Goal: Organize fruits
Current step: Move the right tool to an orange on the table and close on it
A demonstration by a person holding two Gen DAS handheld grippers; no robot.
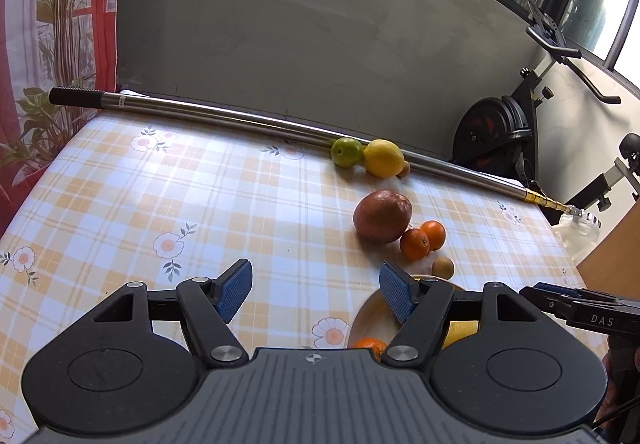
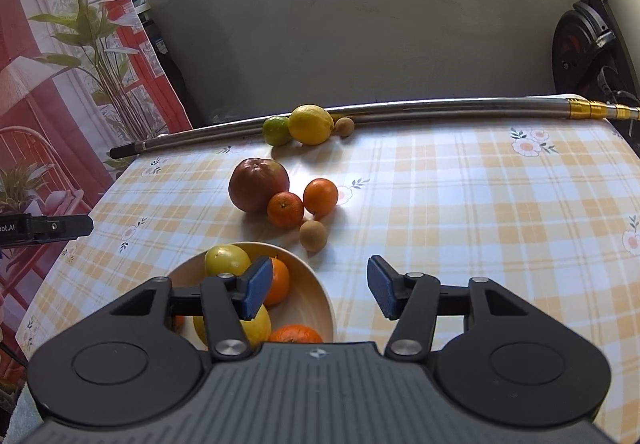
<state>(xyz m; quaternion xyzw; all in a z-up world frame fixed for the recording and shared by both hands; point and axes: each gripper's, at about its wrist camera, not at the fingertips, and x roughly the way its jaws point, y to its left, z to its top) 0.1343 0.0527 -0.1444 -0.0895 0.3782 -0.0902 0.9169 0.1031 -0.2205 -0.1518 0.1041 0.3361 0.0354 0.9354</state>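
A pale wooden bowl (image 2: 316, 296) near the table's front holds yellow fruits (image 2: 226, 259) and oranges (image 2: 296, 333); it shows partly in the left wrist view (image 1: 362, 320). Beyond it lie a small brown fruit (image 2: 313, 235), two oranges (image 2: 285, 209) (image 2: 320, 196) and a large red-brown fruit (image 2: 258, 184) (image 1: 382, 215). At the back lie a green fruit (image 2: 276, 130), a lemon (image 2: 311, 124) and another small brown fruit (image 2: 344, 126). My right gripper (image 2: 316, 294) is open and empty, over the bowl's right rim. My left gripper (image 1: 316, 290) is open and empty, left of the bowl.
A long metal pole (image 2: 440, 110) (image 1: 224, 114) lies along the table's far edge. The table carries a yellow checked cloth (image 2: 480, 204). A grey wall stands behind, an exercise bike (image 1: 504, 124) at the right and a printed curtain (image 2: 60, 84) at the left.
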